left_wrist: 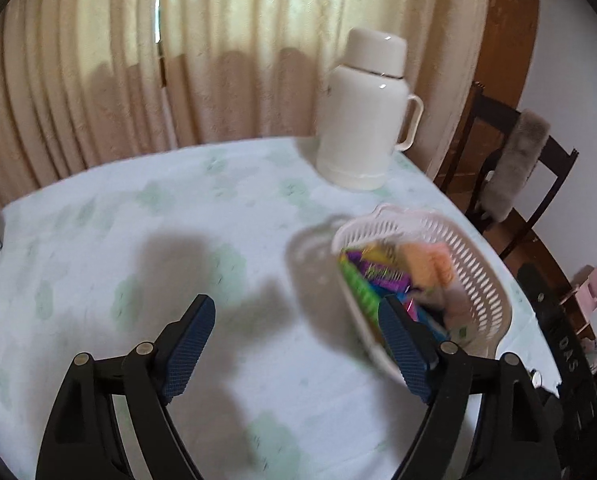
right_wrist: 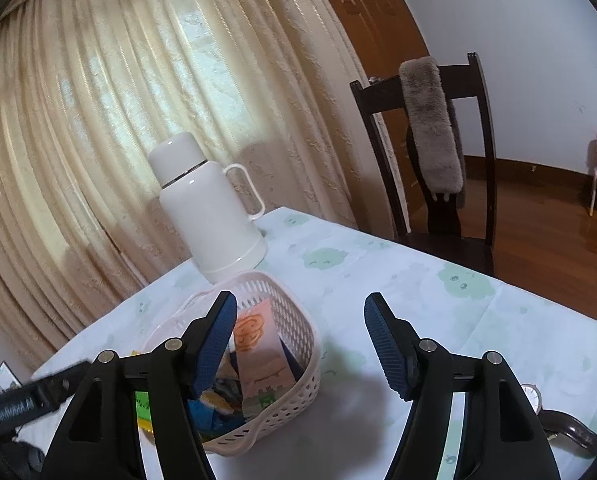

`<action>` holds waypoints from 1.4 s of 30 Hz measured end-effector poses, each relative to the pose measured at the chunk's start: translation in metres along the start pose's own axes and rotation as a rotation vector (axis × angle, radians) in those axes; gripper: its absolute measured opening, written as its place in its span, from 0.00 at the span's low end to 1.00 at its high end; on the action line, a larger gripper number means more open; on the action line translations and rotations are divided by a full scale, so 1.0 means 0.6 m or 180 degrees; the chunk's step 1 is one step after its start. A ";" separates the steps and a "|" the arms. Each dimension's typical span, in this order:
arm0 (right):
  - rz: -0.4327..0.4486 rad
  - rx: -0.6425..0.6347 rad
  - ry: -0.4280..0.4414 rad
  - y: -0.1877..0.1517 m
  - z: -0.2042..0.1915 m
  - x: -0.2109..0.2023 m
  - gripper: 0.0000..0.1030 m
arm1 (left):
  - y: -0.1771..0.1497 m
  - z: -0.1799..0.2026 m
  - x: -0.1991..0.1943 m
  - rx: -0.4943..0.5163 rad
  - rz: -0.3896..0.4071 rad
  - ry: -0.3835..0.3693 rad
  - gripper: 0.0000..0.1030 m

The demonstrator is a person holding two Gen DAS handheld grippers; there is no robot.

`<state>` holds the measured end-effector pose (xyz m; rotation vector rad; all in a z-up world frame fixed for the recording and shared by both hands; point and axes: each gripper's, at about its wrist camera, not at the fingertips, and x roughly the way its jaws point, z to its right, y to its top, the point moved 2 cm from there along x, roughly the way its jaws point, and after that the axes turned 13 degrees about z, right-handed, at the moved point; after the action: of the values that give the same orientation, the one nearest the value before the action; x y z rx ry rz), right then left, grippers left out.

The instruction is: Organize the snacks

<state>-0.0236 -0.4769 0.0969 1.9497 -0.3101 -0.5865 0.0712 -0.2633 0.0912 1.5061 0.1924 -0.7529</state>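
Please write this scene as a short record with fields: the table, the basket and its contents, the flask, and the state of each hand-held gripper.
table: cloth with pale green pattern
basket: white slotted plastic, on the table
basket contents: several snack packets, one pink with an orange drawing
flask: white, with handle, upright behind the basket
left hand-held gripper: open, nothing between the fingers
right hand-held gripper: open, holding nothing
chair: dark wood, grey furry cover on its back
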 end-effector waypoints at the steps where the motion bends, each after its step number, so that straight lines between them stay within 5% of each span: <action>1: 0.0011 -0.0008 0.0012 -0.001 -0.001 -0.002 0.66 | -0.003 -0.005 -0.005 -0.0024 -0.0015 0.0029 0.78; 7: 0.0185 -0.0010 0.0074 0.001 0.006 -0.031 0.68 | -0.003 -0.030 -0.057 0.0104 0.0298 0.0359 0.81; 13: 0.0091 -0.0039 0.0203 -0.024 0.017 -0.057 0.73 | 0.008 -0.041 -0.085 0.0042 0.0439 0.0369 0.83; 22: 0.0086 -0.0552 0.0494 -0.053 -0.045 -0.083 0.77 | 0.009 -0.006 -0.104 0.0468 0.0702 0.0561 0.86; 33: -0.0107 -0.0705 0.0630 -0.069 -0.062 -0.069 0.81 | 0.006 0.009 -0.109 0.0621 0.0808 0.0488 0.87; 37: -0.0182 -0.0797 0.0731 -0.078 -0.074 -0.067 0.81 | 0.007 0.014 -0.117 0.0676 0.0898 0.0498 0.99; 42: -0.0216 -0.0859 0.0752 -0.083 -0.079 -0.067 0.81 | 0.004 0.021 -0.118 0.0795 0.0946 0.0575 0.99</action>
<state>-0.0349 -0.4000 0.0791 1.7504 -0.0144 -0.4124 0.0143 -0.2525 0.1335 1.7930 0.0071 -0.4129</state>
